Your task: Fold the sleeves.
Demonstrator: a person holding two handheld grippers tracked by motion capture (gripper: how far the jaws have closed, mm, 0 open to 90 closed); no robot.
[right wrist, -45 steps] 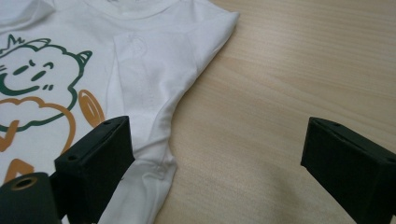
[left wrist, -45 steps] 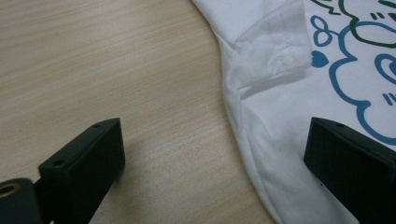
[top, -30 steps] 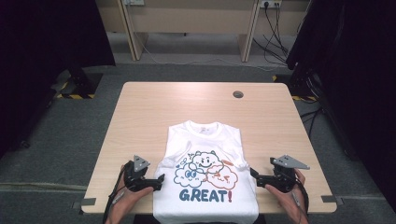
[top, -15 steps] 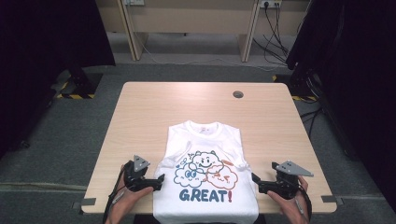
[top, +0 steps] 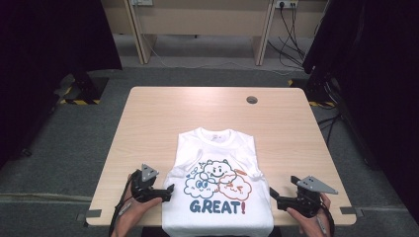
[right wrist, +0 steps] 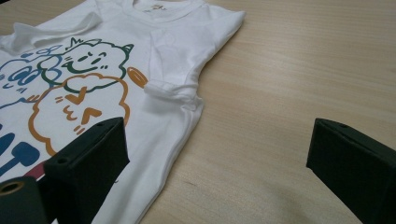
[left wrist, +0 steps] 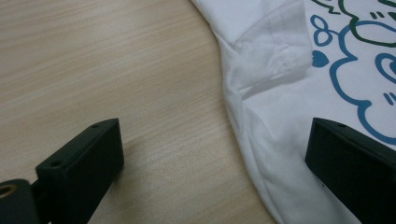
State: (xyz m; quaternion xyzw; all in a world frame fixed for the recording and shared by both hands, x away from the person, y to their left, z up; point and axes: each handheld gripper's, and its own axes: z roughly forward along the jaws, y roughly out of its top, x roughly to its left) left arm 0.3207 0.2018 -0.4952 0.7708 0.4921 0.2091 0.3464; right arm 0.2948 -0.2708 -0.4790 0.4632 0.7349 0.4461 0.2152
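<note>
Both grippers are wide open and hold nothing: left gripper [top: 170, 190] and right gripper [top: 272, 196] flank the white shirt [top: 220, 163] on the bench [top: 163, 113].

A lab or office workroom: a pale wood table [top: 168, 118] on grey carpet [top: 89, 133], black curtains [top: 49, 34] at both sides (like a recording booth), wall sockets with cables [top: 286, 15] behind
</note>
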